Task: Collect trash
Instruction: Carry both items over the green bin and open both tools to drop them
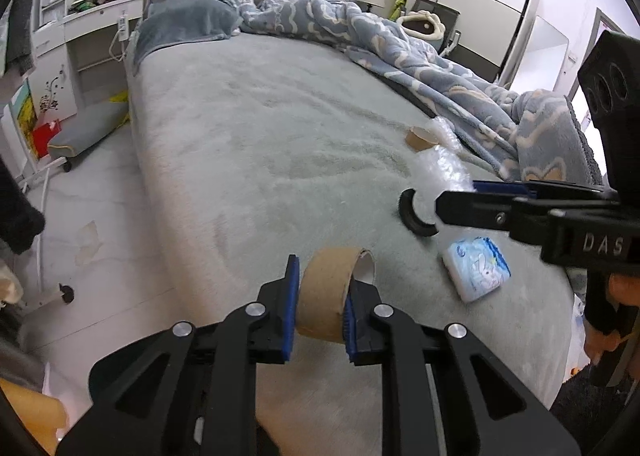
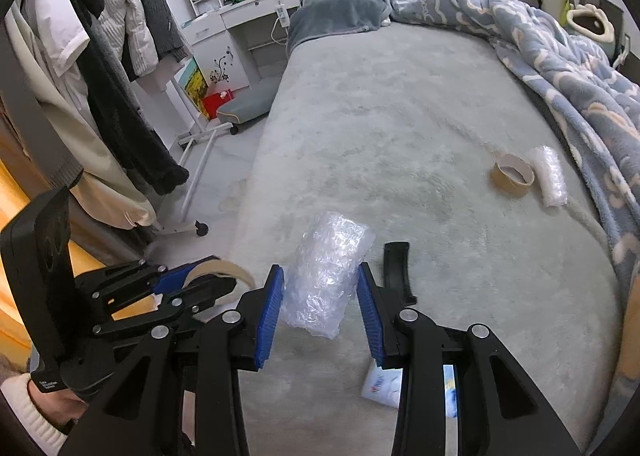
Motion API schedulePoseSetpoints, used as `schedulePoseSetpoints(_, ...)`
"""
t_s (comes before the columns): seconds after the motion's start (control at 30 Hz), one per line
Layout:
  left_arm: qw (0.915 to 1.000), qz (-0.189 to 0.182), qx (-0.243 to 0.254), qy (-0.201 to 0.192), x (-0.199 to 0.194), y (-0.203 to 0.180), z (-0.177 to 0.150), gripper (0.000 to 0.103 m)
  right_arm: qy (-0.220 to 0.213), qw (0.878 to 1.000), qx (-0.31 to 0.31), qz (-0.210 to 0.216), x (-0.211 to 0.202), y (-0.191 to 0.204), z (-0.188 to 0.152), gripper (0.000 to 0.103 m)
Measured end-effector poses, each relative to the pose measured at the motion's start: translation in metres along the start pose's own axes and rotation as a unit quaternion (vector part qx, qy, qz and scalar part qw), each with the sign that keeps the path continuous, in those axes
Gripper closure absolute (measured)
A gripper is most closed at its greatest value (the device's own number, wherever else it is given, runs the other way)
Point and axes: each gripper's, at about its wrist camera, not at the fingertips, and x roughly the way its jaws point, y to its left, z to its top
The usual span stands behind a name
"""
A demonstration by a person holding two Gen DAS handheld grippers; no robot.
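A crumpled wad of clear bubble wrap lies on the grey-green bed near its foot edge, and it sits directly between the blue-padded fingers of the right gripper, which are spread wide on either side of it with a gap showing at each pad, so nothing is held yet. To take it well, it seems best to lower the fingers until they straddle the thickest part of the wad, then close slowly (bubble wrap is springy and light, so a shallow pinch may let it slip out). A black ring-shaped piece lies just beside the right finger and a small tissue packet is nearby; closing should catch neither. The right tool reaches in level and low over the bed, pointing toward the headboard. The left gripper, held a little to the left and nearer the bed's edge, has its fingers pressed onto an empty cardboard tape core, one pad outside the ring and one inside it, carrying it clear of the bedding. Farther up the bed, beside the rumpled blue blanket, wait a second cardboard core and another roll of bubble wrap.
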Motion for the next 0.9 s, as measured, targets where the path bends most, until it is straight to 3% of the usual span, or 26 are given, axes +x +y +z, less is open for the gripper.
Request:
schedulePoseSetpoints(0.17, 0.9996, 0.028, -0.006, -0.006, -0.019, 0.024, -0.012, 0.082, -0.012, 1.0, 0.013, 0.014, -0.011, 0.018, -0.01, 0.065)
schedulePoseSetpoints(0.4, 0.9961, 0.077, -0.04, 0.017, -0.032, 0.068, -0.042, 0.082, -0.019, 0.999, 0.01, 0.037, -0.012, 0.055, -0.021, 0.065)
schedulePoseSetpoints(0.73, 0.986, 0.119, -0.092, 0.073, -0.035, 0.122, -0.082, 0.082, 0.0, 0.997, -0.044, 0.066, 0.014, 0.117, -0.026, 0.065)
schedulePoseSetpoints(0.9, 0.9749, 0.144, -0.117, 0.123, -0.024, 0.153, -0.102, 0.082, 0.02, 0.995, -0.061, 0.081, 0.033, 0.14, -0.031, 0.065)
